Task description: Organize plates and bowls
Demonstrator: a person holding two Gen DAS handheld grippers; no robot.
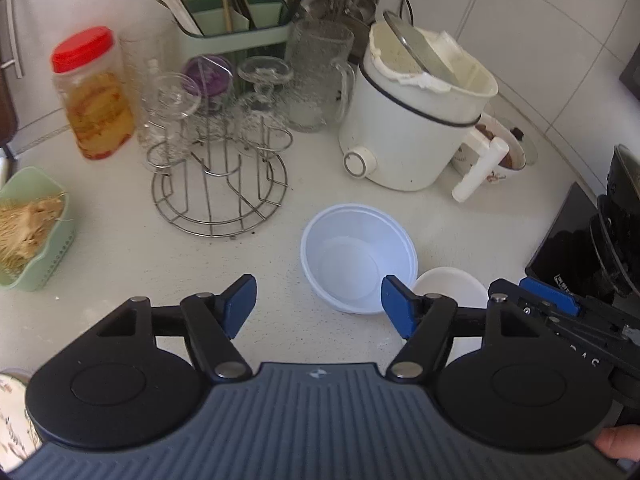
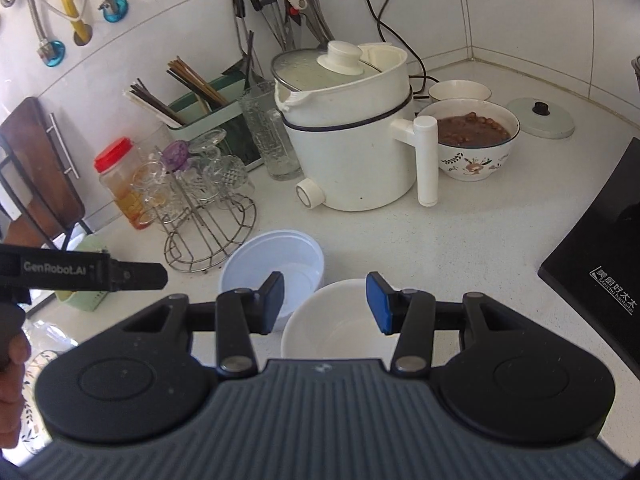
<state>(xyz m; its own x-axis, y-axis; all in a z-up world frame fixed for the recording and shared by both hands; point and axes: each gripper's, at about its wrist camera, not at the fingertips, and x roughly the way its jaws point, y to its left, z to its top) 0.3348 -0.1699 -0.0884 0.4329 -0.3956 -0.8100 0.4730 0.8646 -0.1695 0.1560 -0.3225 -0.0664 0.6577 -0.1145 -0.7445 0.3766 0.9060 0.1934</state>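
Here, on the white speckled counter (image 1: pixel 120 264): a pale bluish plastic bowl (image 1: pixel 358 258), upright and empty, with a smaller white bowl (image 2: pixel 340 320) just beside it on the right, rims close or touching, hard to tell which. Left gripper (image 1: pixel 319 307) hovering near the counter with jaws spread wide, holding nothing; right blue pad (image 1: pixel 398 308) overlapping the plastic bowl's near rim in the left wrist view, contact not certain, left pad out over bare counter. Right gripper (image 2: pixel 326 304) likewise wide open and empty, poised above the white bowl, one pad over the gap toward the plastic bowl, the other over the white bowl's right rim; whether touching, cannot tell.

Behind the bowls, a white electric pot (image 2: pixel 352 136) with a glass lid sitting tilted in its mouth and a handle sticking out to the right. Beside that handle, a floral bowl (image 2: pixel 474 140) filled with brown food, another white bowl behind it, and a pale green lid (image 2: pixel 540 118) lying flat nearby. Left of the pot, a wire rack (image 1: pixel 220 184) carrying upturned glasses, a red-capped jar (image 1: pixel 92 92) with yellowish contents, and a green chopstick holder (image 1: pixel 236 24) against the tiled wall. At far right, a black induction cooktop (image 2: pixel 600 276). At far left, a green basket (image 1: pixel 34 228) with a fibrous scrubber inside
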